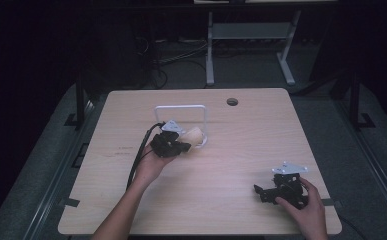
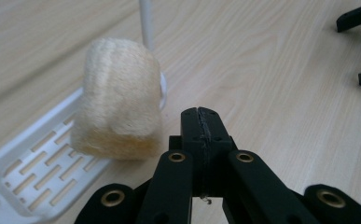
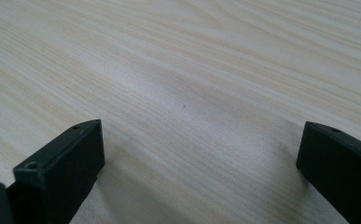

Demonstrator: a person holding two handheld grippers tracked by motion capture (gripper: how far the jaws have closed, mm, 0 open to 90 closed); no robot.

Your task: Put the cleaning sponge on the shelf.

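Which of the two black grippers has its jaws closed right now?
The left gripper, beside the beige loofah sponge on the white slotted tray; its jaws are pressed together empty, while the right gripper stands wide open.

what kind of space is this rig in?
Probably a lab or workshop, not a home. A bare wooden table with a cable hole stands on grey floor, cables trail behind it, and a white metal frame stands in the dark beyond.

Dim, dark-edged high view; bright gripper views, sponge [image 2: 117, 100] softly blurred, faint shadows beneath jaws.
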